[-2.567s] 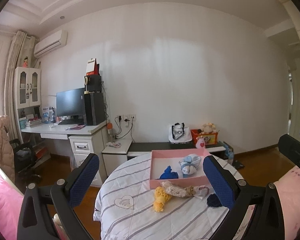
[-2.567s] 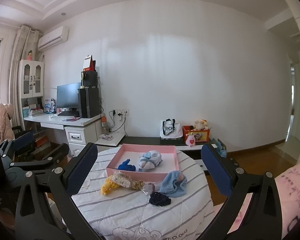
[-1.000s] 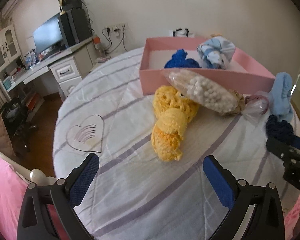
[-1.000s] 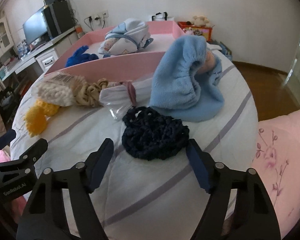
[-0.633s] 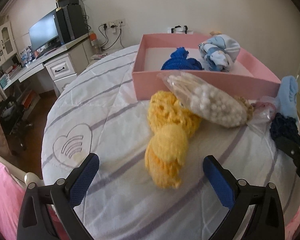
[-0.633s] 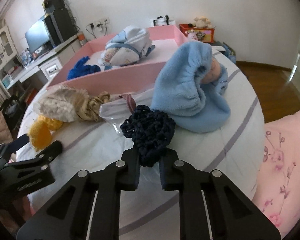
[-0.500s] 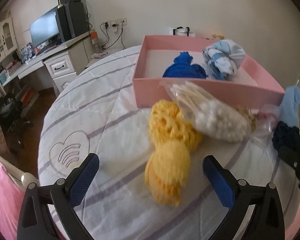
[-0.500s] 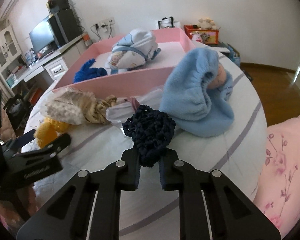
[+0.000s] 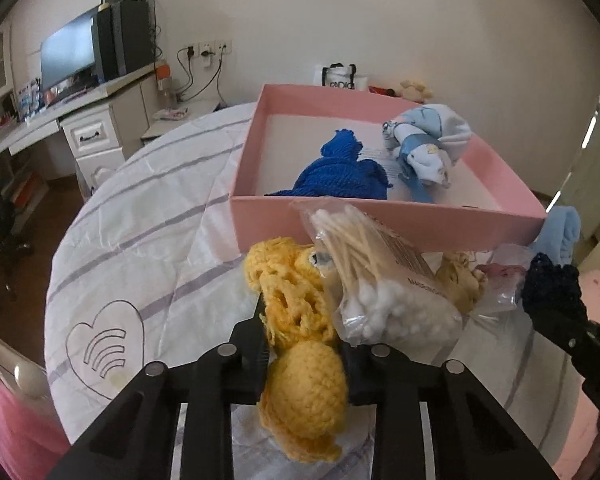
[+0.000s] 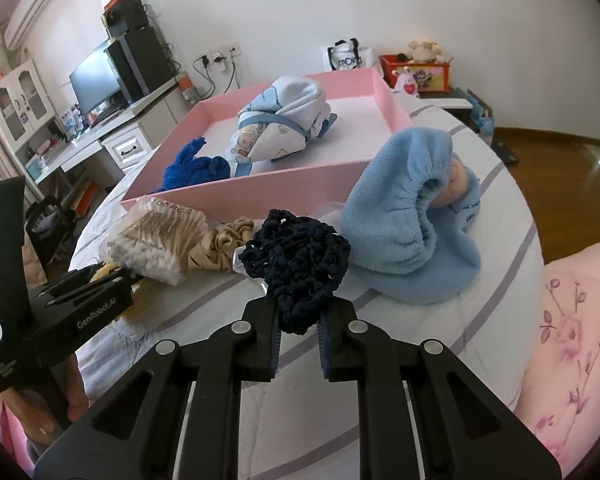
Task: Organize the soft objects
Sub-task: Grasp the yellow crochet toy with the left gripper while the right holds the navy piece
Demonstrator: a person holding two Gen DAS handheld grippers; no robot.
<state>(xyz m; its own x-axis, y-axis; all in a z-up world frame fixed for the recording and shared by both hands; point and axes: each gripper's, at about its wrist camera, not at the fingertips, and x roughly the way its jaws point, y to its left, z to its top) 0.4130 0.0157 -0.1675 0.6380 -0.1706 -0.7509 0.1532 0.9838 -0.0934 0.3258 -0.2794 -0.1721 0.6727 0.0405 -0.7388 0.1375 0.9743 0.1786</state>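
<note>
Left tool [image 9: 304,344] grips yellow knit [image 9: 300,360], hidden from right view.

Both views are fisheye, each looking forward and steeply down along its own claw's two fingers, close over the round surface [image 9: 148,216]. The left wrist view looks from the near left edge across to the pink box [image 9: 384,222], with the right claw [image 9: 556,316] entering at its right border. The right wrist view sits further right, facing the same box [image 10: 260,188] from its near right corner, with the left claw [image 10: 96,280] at its left border. Both share the box, the bag of cotton swabs [image 9: 380,280] [image 10: 156,244] and the far wall.
</note>
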